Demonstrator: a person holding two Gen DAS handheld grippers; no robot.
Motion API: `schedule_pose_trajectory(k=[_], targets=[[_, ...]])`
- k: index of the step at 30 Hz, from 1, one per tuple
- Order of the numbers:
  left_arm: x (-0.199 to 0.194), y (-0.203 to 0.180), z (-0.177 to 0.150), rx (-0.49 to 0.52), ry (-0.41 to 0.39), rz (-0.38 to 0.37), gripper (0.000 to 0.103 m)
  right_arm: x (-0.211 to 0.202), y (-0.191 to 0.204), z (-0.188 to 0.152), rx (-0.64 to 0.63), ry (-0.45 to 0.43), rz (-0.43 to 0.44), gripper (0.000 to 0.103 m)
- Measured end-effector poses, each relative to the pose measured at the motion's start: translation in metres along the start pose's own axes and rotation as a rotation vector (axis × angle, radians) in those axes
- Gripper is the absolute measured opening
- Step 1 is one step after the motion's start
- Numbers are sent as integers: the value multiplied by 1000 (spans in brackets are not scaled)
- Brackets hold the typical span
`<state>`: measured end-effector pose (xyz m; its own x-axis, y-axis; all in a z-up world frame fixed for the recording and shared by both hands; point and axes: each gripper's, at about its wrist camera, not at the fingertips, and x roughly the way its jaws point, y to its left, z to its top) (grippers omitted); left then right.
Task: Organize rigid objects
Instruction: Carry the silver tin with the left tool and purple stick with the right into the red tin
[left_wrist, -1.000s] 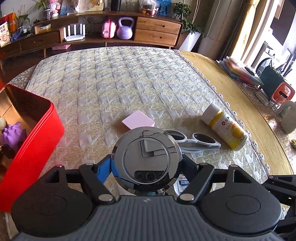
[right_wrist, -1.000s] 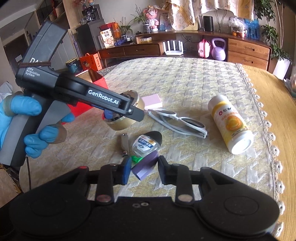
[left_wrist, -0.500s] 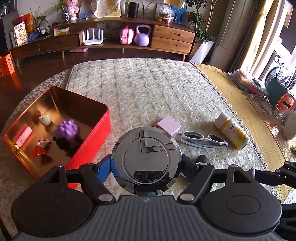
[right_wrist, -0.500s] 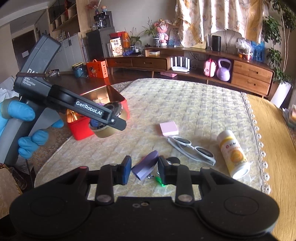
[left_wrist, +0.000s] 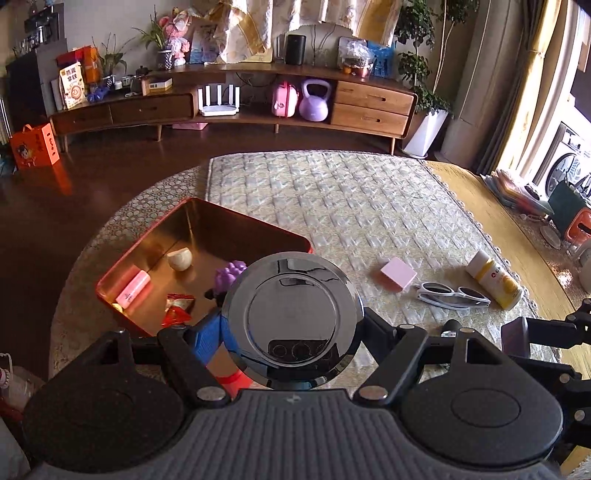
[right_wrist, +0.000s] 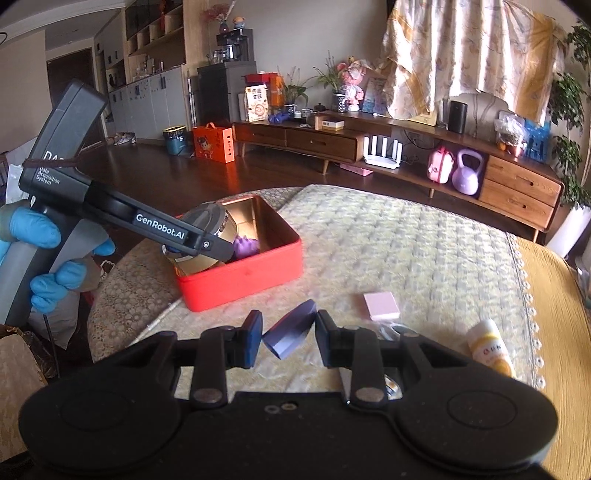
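My left gripper (left_wrist: 293, 328) is shut on a round gold tin with a shiny chrome lid (left_wrist: 291, 321), held in the air at the near edge of the red tin box (left_wrist: 207, 210). From the right wrist view the same tin (right_wrist: 207, 240) hangs over the red box (right_wrist: 258, 273). My right gripper (right_wrist: 288, 338) is shut on a small purple block (right_wrist: 290, 336), raised above the quilted mat. In the box lie a purple spiky toy (left_wrist: 231, 275), a pink tube (left_wrist: 133, 288), a pale shell-like piece (left_wrist: 181, 258) and a red wrapper (left_wrist: 177, 308).
On the quilted mat (left_wrist: 332, 206) lie a pink pad (left_wrist: 399, 273), white sunglasses (left_wrist: 452, 295) and a white-and-yellow bottle (left_wrist: 493, 282). A blue-gloved hand (right_wrist: 44, 254) holds the left gripper's handle. The low wooden sideboard (right_wrist: 388, 147) stands far behind.
Both grippers rose and swung left toward the red box, each keeping its grip. The box has come fully into the left view, and the tin now hangs over its edge.
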<state>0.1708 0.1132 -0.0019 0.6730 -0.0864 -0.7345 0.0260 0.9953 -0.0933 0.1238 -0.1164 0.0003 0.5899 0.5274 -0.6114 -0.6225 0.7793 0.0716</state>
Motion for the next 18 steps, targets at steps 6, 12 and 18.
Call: schedule_pose_trajectory(k=[6, 12, 18], targets=[[-5, 38, 4, -29, -16, 40, 78, 20, 19, 22, -35, 1, 23, 30], [1, 73, 9, -46, -22, 82, 78, 52, 39, 44, -71, 8, 29, 30], [22, 97, 15, -62, -6, 107, 78, 91, 53, 59, -87, 19, 40, 30]])
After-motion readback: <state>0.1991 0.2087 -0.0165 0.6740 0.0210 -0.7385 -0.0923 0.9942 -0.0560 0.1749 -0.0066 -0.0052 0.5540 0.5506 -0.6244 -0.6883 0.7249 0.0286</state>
